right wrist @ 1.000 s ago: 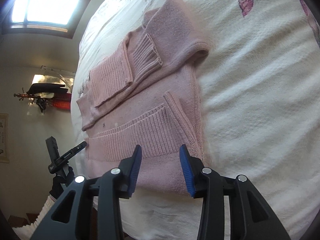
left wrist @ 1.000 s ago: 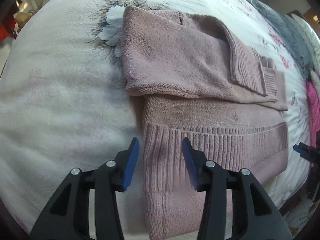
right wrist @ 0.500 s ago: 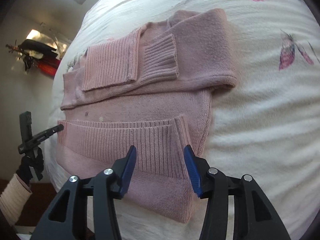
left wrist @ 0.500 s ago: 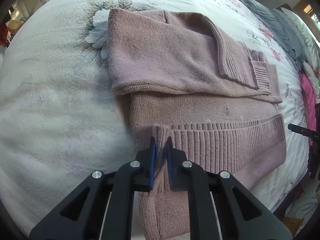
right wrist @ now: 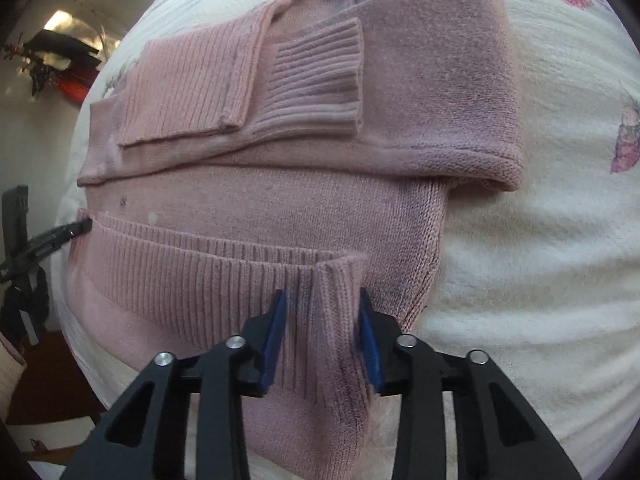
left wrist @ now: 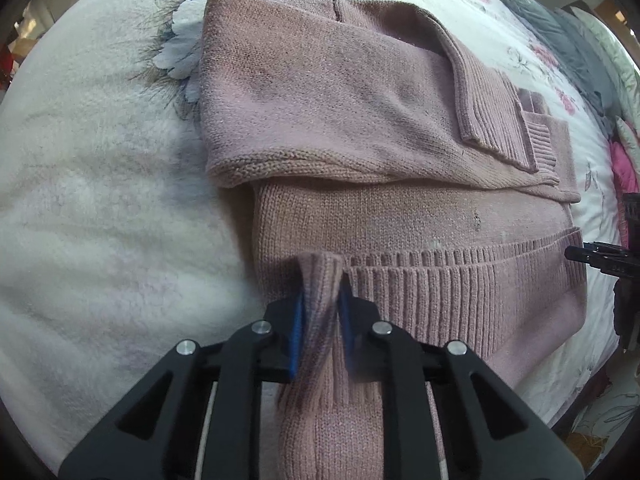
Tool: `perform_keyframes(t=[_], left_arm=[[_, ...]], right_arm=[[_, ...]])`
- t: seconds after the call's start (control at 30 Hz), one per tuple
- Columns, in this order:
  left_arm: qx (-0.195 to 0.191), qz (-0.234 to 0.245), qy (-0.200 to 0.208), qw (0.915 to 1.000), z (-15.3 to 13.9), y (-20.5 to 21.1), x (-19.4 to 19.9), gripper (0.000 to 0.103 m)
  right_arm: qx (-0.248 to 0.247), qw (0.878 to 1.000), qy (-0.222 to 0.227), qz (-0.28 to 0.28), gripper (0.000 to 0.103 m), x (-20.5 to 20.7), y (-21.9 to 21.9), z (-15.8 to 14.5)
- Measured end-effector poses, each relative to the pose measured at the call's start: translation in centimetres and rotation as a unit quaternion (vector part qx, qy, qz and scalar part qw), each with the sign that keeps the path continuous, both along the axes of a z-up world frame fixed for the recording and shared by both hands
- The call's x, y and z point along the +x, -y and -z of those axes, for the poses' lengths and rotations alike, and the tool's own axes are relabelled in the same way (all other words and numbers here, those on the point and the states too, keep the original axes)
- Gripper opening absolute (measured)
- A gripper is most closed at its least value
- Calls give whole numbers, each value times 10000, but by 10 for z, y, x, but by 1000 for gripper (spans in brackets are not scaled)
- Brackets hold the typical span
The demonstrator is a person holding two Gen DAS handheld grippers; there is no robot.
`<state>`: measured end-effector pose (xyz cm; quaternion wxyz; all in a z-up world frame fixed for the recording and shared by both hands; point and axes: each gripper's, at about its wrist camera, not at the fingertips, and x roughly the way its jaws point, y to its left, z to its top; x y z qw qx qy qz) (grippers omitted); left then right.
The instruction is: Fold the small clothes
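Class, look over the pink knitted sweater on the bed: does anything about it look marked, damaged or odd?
Yes: the pink knitted sweater carries a small dark speck and a pale spot just above its ribbed hem.

My dusty-pink knitted sweater point(left wrist: 360, 128) lies flat across the middle of both frames on the bed, sleeves folded over its chest with ribbed cuffs point(right wrist: 316, 76) overlapping. Its ribbed hem point(right wrist: 192, 280) is turned up in the lower frame, each corner bunched into a raised ridge.
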<state>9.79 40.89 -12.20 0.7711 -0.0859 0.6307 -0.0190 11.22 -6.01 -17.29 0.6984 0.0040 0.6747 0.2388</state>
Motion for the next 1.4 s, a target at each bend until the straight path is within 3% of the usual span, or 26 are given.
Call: perform_keyframes(t=[0.03,0.07,0.37,0.63,0.73,0.93,1.27,1.37,1.4], left_arm=[[16,33,46,10000,-3,2,-2,9],[8,51,93,9999,-6,3,-3,9],[-746,-104,862,9934,-67,2,-16,9],[-1220,-328,1776,9760,-131,-6,17,8],[-1264,-391,2031,9702,-146,-9,44,8],[-1143,-598,2103,9691,-139,-15,109,8],[-756,-999,1435,9817,-68,-28,163,9],[-641,-1114,1250,9838,-54,-33,167,14],[-604,-1147,1194,9843,-51,-36,167,21]], right_arm=[[-70,9999,51,-139,13,-3,-3,-1],[-54,9998,94,-179,11,-6,-3,-4],[827,9942,677,76,9,-21,24,-77],[1349,9801,1372,485,9,15,35,-150],[1315,9763,1630,549,9,41,34,-166],[1205,9760,1623,807,9,102,23,-153],[620,9858,1139,1070,9,159,6,-81],[468,9879,1001,1091,11,163,2,-65],[420,9882,980,1100,15,163,1,-62]])
